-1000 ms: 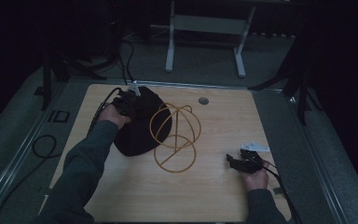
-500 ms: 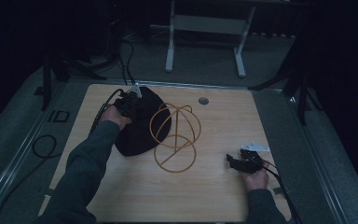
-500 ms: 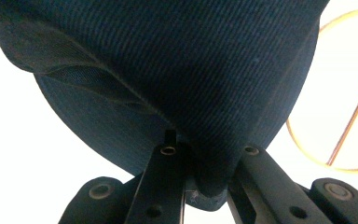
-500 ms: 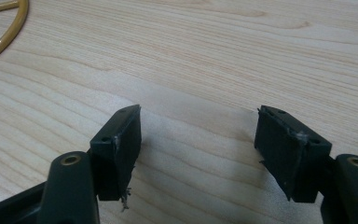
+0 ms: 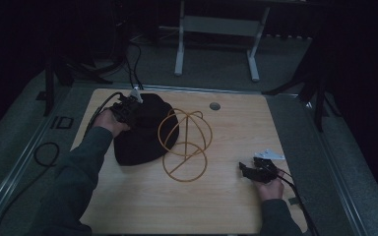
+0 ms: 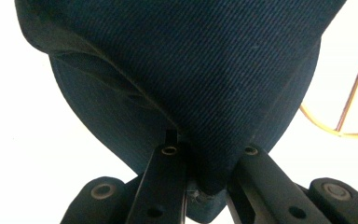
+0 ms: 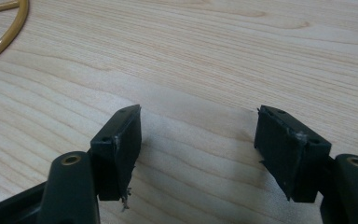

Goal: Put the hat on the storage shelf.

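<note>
On the wooden table (image 5: 236,118) a black hat (image 5: 140,132) lies at the left, its right edge touching a yellow wire stand (image 5: 184,145) that sits near the middle. The left gripper (image 5: 127,109) is at the far left edge of the hat, held by the left hand (image 5: 109,122), with the sleeve (image 5: 74,182) running down to the near edge. In the left gripper view the jaws are closed together on a fold of the hat's dark twill (image 6: 205,79), the cloth bunching up from between them, and a curve of the stand (image 6: 349,102) shows at the right. The right gripper (image 5: 248,171) rests low at the near right of the table, well apart from the stand, gripped by the right hand (image 5: 269,188). In the right gripper view its jaws stand wide apart with bare wood (image 7: 205,65) between them, and a bit of the stand's ring (image 7: 7,32) lies at the far left.
</note>
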Motion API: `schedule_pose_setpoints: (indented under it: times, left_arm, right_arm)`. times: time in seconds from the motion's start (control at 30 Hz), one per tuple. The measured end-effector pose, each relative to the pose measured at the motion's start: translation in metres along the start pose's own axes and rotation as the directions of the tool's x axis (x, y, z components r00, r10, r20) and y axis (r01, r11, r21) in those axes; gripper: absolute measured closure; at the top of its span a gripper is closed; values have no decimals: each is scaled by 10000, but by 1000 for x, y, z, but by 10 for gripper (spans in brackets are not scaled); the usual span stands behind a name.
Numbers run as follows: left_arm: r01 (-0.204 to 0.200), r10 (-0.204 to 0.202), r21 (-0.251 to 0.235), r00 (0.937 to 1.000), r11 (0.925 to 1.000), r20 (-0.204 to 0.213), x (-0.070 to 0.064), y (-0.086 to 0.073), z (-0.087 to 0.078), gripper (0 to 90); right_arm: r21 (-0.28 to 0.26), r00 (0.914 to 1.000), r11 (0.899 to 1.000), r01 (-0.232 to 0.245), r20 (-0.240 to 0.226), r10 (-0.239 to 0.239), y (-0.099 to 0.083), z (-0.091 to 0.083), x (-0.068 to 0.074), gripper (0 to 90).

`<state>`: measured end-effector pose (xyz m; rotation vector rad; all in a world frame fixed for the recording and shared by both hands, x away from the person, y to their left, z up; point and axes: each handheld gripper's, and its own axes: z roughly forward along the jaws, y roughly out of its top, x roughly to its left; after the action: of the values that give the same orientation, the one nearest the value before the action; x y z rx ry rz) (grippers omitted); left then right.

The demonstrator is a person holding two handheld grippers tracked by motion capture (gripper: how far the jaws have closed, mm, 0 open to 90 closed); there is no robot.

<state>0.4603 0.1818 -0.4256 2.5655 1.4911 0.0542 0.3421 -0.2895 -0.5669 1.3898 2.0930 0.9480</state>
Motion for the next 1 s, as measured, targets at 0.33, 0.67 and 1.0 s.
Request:
schedule_pose_setpoints:
  times: [0.33,0.67,1.0]
  left_arm:
    - [-418,416,-223,9991,9989,-92,-3,-5,-10,881]
    - [-534,568,-703,9973,9961,466,-3,-10,-23,881]
    - [-475,552,-1106,9962,9927,680,4,-16,-35,880]
  right_arm:
    - [0,10000,10000,2,-2,-2,0,0,0,317]
    - [-1,10000,10000,2,-3,-2,0,0,0,317]
    - [-1,10000,10000,4,-3,-4,0,0,0,318]
